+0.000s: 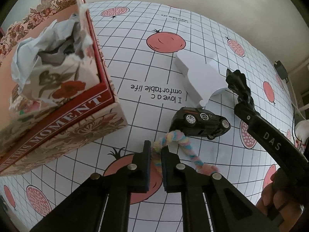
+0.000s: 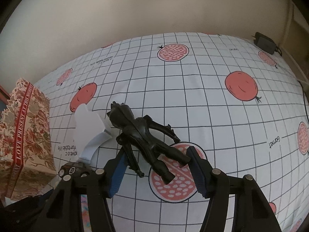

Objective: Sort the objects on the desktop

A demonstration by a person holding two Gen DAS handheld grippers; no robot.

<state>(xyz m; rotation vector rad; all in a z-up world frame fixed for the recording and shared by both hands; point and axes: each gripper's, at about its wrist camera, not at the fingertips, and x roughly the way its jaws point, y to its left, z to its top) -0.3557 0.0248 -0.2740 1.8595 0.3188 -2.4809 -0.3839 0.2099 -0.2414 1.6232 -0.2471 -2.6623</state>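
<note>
Pastel twisted fuzzy cord (image 1: 174, 143) sits pinched in our left hand-held gripper (image 1: 156, 154), trailing ahead toward the black toy car (image 1: 200, 122). Our right hand-held gripper (image 2: 154, 166) clamps the black plastic figure (image 2: 144, 137), its long axis running forward-left; the floral box (image 1: 58, 100) stands left of both.

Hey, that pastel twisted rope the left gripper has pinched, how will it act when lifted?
The pastel rope looks soft and fuzzy, so it will probably droop from the left gripper. Likely light. Its free end lies by the toy car and may brush it.
</note>
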